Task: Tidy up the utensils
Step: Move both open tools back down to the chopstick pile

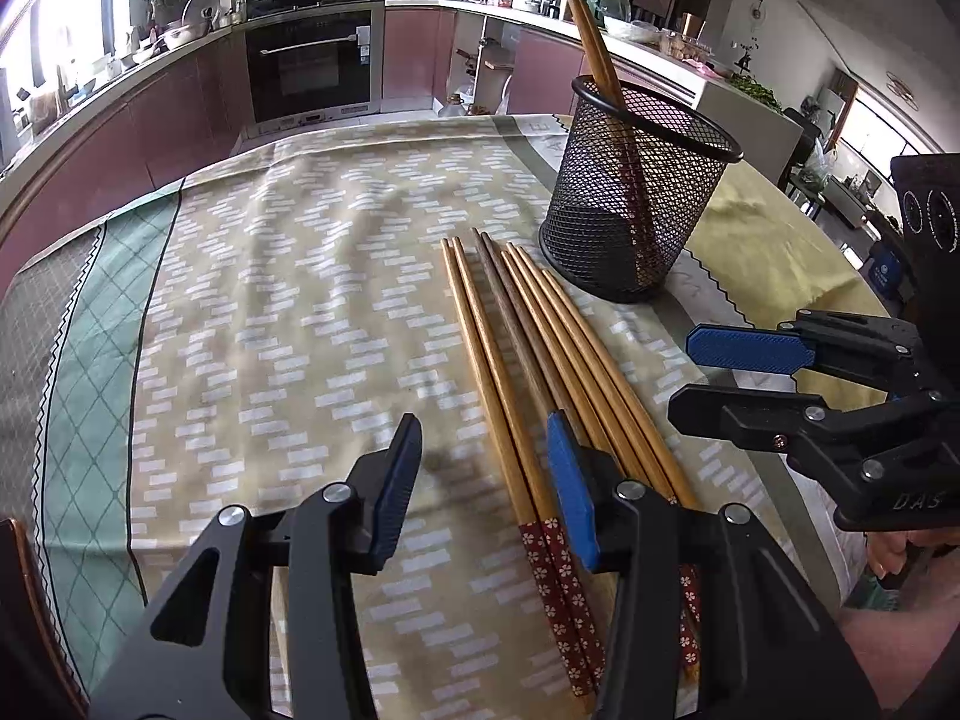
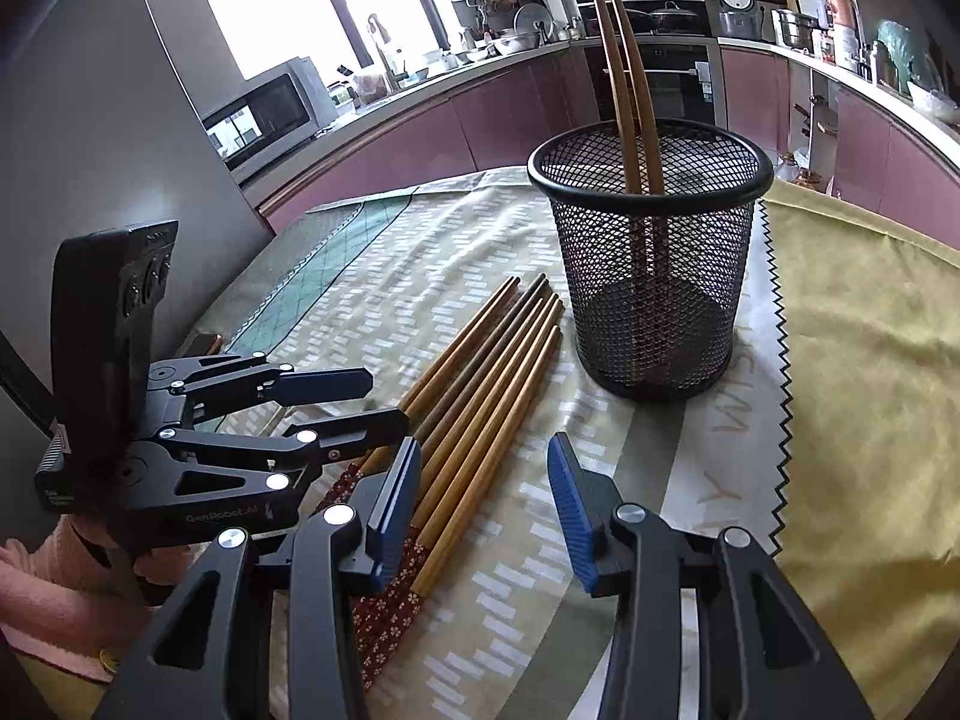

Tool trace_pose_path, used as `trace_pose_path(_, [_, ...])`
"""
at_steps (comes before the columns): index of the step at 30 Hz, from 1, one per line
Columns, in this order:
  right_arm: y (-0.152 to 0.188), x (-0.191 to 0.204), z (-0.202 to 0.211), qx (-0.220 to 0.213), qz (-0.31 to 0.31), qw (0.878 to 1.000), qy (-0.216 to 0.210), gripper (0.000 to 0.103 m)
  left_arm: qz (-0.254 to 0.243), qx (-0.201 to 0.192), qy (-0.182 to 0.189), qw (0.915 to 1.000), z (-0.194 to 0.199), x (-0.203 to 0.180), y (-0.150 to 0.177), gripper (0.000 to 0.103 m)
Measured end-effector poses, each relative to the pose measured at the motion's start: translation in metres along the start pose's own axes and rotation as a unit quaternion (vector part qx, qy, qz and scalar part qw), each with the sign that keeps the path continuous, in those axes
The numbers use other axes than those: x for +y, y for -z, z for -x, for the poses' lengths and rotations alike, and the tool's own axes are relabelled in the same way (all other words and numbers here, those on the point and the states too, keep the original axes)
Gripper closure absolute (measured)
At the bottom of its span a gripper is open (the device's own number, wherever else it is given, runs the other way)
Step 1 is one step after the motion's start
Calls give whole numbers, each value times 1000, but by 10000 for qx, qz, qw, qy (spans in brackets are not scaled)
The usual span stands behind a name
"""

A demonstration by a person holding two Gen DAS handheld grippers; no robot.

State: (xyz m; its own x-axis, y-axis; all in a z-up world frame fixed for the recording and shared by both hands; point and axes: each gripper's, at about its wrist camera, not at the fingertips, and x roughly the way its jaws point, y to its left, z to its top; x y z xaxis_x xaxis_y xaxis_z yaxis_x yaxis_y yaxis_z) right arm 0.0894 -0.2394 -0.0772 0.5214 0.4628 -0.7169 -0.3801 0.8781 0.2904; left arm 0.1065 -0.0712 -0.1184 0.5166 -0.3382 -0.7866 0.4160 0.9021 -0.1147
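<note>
The left claw [image 1: 483, 486] is spread wide and holds nothing. Its right finger lies over the handle end of a row of chopsticks [image 1: 540, 372] on the tablecloth [image 1: 270, 300], and its left finger hangs over bare cloth beside them. The sticks run straight ahead of this claw, red flowered handles nearest it, thin tips pointing away. Just past those tips and a little to the right stands a black mesh cup [image 1: 636, 204], upright, with a pair of chopsticks in the cup [image 1: 585, 30] leaning against its rim.

The right claw [image 2: 483, 507] is also spread wide and empty. The loose chopsticks [image 2: 480, 396] lie under and just ahead of its left finger, slanting up to the right toward the mesh cup [image 2: 651, 264], which stands ahead of the claw, near the stick tips but apart from them. The two sticks in the cup [image 2: 624, 78] rise above its rim. To the left of this claw the left claw [image 2: 336, 405] shows, over the handle ends, its fingers parted
</note>
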Motion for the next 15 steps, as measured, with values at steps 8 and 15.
trace_pose_path(8, [3,3,-10,183,73,9994,286,62,70,19,40,10000,1,9,1,64])
trace_pose_path(15, [7,6,-14,292,227,9980,513,62,3,46,19,10000,-2,9,1,66])
